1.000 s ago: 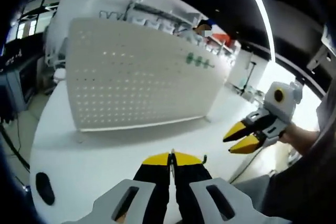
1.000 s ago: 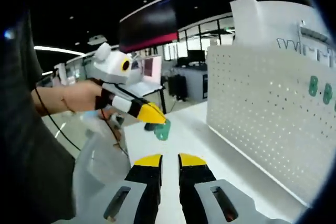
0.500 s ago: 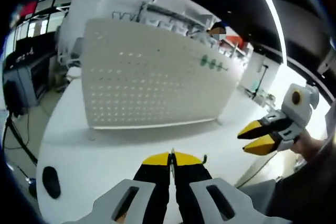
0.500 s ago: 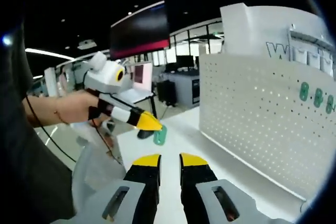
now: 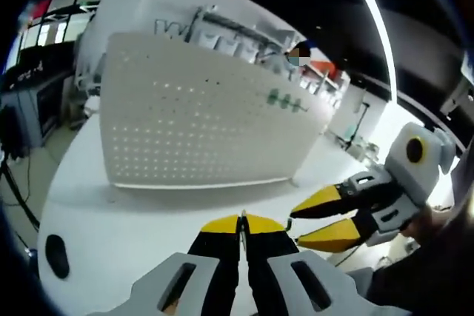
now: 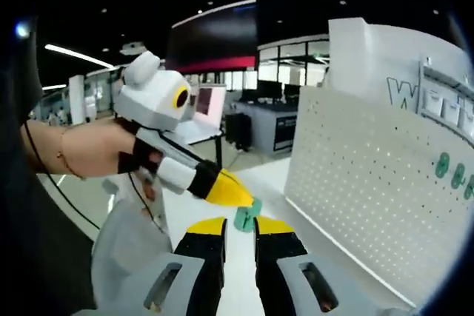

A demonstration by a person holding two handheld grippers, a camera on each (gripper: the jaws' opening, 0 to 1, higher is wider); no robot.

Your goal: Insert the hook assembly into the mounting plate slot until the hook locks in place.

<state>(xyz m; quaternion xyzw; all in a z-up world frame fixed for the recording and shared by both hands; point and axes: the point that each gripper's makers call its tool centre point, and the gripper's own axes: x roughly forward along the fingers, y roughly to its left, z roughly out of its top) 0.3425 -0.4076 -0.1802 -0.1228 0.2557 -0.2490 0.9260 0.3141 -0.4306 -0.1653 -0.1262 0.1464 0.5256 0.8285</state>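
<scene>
- The white tabletop [image 5: 133,220] carries everything; it runs from the near edge back to the board, and it also shows in the right gripper view [image 6: 244,183].
- A white perforated mounting plate [image 5: 192,123] stands upright on the tabletop, its face full of small holes; in the right gripper view it rises on the right side [image 6: 370,197].
- Three green hooks [image 5: 285,99] sit in a row high on the plate's right part; two of them show at the right edge of the right gripper view [image 6: 450,172].
- The left tool [image 5: 242,221] has its yellow-tipped jaws pressed together with almost no gap. In the right gripper view it comes in from the left [image 6: 241,199], held by a person's hand [image 6: 89,149], and a green hook assembly [image 6: 245,216] sits at its yellow tip, above the tabletop and well apart from the plate.
- The right tool [image 6: 238,226] has its jaws a little apart with nothing between them; the hook assembly hangs just ahead of its tips. In the left gripper view it enters from the right [image 5: 296,229], jaws spread in a narrow V, empty.
- A dark oval object [image 5: 55,255] lies on the tabletop at the left; what it is cannot be told.
</scene>
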